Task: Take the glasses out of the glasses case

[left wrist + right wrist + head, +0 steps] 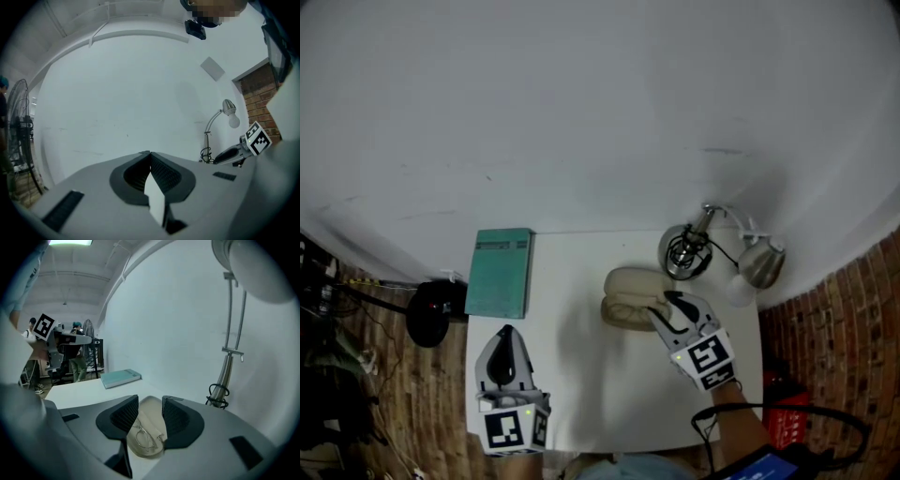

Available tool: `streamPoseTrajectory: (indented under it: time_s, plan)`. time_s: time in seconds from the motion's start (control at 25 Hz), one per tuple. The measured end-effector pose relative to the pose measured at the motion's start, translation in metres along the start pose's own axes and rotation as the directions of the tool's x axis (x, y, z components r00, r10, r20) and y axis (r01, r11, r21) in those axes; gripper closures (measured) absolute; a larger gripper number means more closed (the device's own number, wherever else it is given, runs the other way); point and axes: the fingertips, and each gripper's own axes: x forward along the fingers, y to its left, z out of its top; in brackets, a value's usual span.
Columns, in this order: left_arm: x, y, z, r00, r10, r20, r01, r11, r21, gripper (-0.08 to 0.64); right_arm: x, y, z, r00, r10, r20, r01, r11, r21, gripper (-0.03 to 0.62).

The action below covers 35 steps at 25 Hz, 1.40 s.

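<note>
My right gripper [150, 399] has its jaws standing apart with nothing pressed between the pads. Between them I look straight down into the glasses case [151, 414], a beige case lying open on the white table [581, 375]. The glasses [142, 438], with thin wire frames, lie inside it, in the part nearest me. I cannot tell whether either pad touches the case wall. From the head view, that gripper's tips sit over the case's right end, and the case lies towards the table's far right. My left gripper [150, 153] has its jaws closed tip to tip and holds nothing; only the bare wall shows past them. It hovers over the near left part of the table, well apart from the case. A teal book [499, 272] lies flat at the far left corner, beyond the left gripper. A silver desk lamp [761, 263] stands at the far right corner just behind the case, with a black cord coiled round its base. A standing fan [18, 136] shows off to the left in the left gripper view.
</note>
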Motion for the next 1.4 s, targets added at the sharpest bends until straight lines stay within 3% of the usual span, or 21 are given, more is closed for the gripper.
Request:
streamPoseTrajectory:
  time_s: [0.4,0.68,1.0,1.4]
  plan:
    - [0.010,0.007,-0.028,0.998,0.031,-0.058,-0.032,0.999,-0.011,0.554,0.039,0.011,-0.067,0.974,0.137,-0.178,-0.134,0.991,0.031,0.446]
    - [0.017,0.006,-0.033,0.996,0.057,-0.067,-0.058,0.998,-0.013,0.554,0.050,0.014,-0.100,0.948,0.178,-0.265,-0.169,0.984,0.057,0.459]
    - [0.017,0.006,-0.038,0.994,0.068,-0.085,-0.069,0.998,-0.008,0.554,0.055,0.018,-0.118,0.917,0.204,-0.343,-0.204,0.978,0.038,0.488]
    - [0.018,0.006,-0.037,0.995,0.067,-0.078,-0.068,0.998,-0.013,0.554,0.055,0.018,-0.122,0.905,0.201,-0.375,-0.213,0.977,0.011,0.545]
